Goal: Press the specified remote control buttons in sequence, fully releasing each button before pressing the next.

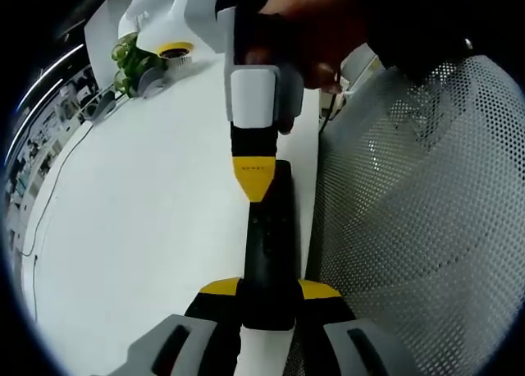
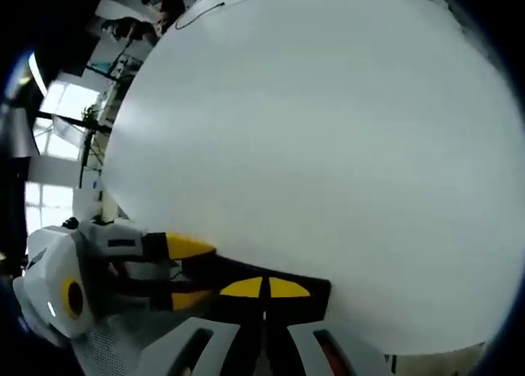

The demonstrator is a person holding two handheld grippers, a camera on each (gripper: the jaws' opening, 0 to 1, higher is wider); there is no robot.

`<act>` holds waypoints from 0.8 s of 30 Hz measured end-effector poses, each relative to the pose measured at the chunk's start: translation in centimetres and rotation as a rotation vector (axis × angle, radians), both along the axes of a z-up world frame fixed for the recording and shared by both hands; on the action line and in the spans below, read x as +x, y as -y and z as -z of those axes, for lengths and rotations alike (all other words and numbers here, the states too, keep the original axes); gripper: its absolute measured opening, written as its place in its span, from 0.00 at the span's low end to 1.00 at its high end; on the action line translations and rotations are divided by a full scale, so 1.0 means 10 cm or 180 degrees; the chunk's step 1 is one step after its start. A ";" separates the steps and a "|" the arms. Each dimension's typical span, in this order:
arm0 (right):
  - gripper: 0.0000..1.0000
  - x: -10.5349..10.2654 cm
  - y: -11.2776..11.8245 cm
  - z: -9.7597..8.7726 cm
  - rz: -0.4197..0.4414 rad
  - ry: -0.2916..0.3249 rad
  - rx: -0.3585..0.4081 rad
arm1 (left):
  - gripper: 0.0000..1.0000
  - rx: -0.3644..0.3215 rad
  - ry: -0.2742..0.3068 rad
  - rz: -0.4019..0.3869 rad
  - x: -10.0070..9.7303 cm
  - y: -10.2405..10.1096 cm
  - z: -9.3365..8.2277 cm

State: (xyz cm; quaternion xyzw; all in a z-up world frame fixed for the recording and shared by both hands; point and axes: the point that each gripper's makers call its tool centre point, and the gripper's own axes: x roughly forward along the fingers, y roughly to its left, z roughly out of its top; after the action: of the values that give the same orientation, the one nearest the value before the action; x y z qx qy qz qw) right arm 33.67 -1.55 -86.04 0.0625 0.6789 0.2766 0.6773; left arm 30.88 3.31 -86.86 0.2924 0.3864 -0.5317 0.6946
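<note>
2 grippers meet on the black remote control [image 1: 269,245] at the worktop's [image 1: 148,220] edge: your left gripper [image 1: 268,298] pinches its near end, while your right gripper's [image 2: 264,288] closed tips rest on it, hiding the buttons beneath.

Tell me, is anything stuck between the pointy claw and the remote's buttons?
Nothing visible is. In the left gripper view, the right claw comes down with its yellow tip right at the top face of the remote, with nothing between them. The left claw clamps the remote's near end, well away from that tip.
</note>
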 end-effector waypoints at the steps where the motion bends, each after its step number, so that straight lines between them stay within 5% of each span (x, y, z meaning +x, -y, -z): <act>1: 0.00 0.00 0.00 0.00 0.0006 -0.0003 0.0002 | 0.25 0.0000 0.0000 0.0000 0.00 0.00 0.00; 24: 0.00 -0.01 -0.01 0.03 -0.0098 0.0112 -0.0070 | 0.25 -0.0011 -0.0004 -0.0010 -0.01 0.00 0.02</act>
State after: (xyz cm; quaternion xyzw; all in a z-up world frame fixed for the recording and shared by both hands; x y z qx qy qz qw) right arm 33.55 -1.48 -86.30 0.0397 0.6707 0.2805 0.6855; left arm 30.82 3.29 -87.02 0.2903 0.3865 -0.5314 0.6957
